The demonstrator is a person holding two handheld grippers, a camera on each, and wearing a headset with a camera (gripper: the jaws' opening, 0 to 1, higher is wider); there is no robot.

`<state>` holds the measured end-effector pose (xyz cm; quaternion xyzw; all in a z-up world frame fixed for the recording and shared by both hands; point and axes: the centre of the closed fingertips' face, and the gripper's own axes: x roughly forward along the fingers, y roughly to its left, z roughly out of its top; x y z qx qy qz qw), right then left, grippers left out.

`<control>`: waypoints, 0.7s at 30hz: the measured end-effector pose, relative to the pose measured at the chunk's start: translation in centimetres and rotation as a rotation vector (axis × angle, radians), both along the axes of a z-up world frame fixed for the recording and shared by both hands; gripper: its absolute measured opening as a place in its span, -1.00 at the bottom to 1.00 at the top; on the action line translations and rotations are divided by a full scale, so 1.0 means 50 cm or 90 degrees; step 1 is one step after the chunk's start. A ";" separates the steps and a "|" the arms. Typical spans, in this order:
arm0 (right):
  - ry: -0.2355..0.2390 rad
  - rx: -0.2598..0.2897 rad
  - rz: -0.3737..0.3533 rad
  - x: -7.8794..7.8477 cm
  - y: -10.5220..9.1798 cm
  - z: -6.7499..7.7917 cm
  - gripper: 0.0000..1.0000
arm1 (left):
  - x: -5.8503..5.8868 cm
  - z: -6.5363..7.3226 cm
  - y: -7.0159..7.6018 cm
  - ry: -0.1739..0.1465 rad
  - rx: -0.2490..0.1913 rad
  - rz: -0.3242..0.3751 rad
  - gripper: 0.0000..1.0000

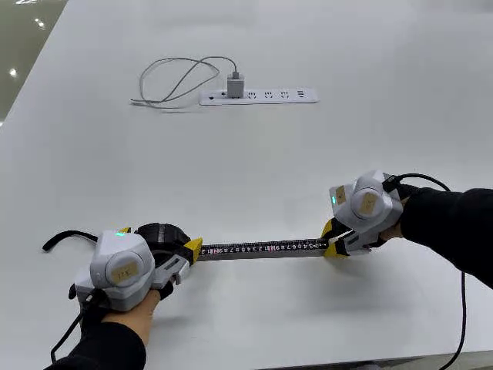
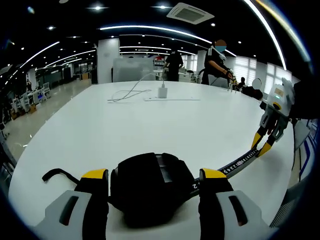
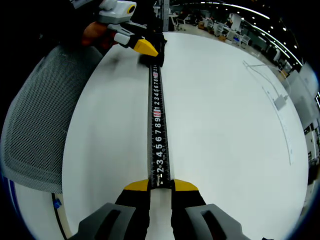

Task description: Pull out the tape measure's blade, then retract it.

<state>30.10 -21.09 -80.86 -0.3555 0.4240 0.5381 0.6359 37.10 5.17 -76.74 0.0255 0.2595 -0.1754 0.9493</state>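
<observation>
Tape case (image 2: 150, 187): black, lying on the white table (image 1: 269, 169) near its front edge, clamped between the yellow-tipped jaws of my left gripper (image 2: 155, 175).
Blade (image 3: 158, 130): drawn out flat along the table from the case to my right gripper (image 3: 160, 186), whose jaws are closed, pinching its free end.
Done: the pull-out looks achieved; a good length of blade spans the gap between my two grippers.
Left: the retraction, not yet begun as far as I can judge.
Blade writing: numerals 2 to 9, a red mark at the ten, then 1, 2, 3, 4 onward toward the case.
Case writing: none I can read; the case is dark, so a label may escape me.
Beyond: a white power strip (image 1: 258, 96) with a charger (image 1: 236, 83) and cable (image 1: 173, 81), well apart, with no legible text.
</observation>
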 end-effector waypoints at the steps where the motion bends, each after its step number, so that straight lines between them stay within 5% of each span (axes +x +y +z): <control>1: 0.001 0.000 -0.001 0.000 0.000 0.000 -0.76 | 0.000 -0.002 0.000 0.004 0.004 0.002 0.40; 6: 0.007 -0.001 -0.017 0.003 -0.001 -0.001 -0.77 | 0.001 -0.005 0.000 0.013 0.015 0.018 0.44; 9: -0.007 -0.010 0.008 0.001 0.001 -0.001 -0.76 | 0.002 -0.008 0.000 0.022 0.008 0.027 0.41; 16: 0.007 -0.018 -0.019 0.003 0.000 -0.003 -0.77 | 0.008 -0.001 0.008 0.025 -0.019 0.053 0.30; 21: 0.010 -0.015 -0.029 0.004 -0.001 -0.002 -0.80 | 0.006 -0.002 0.007 0.025 -0.013 0.049 0.28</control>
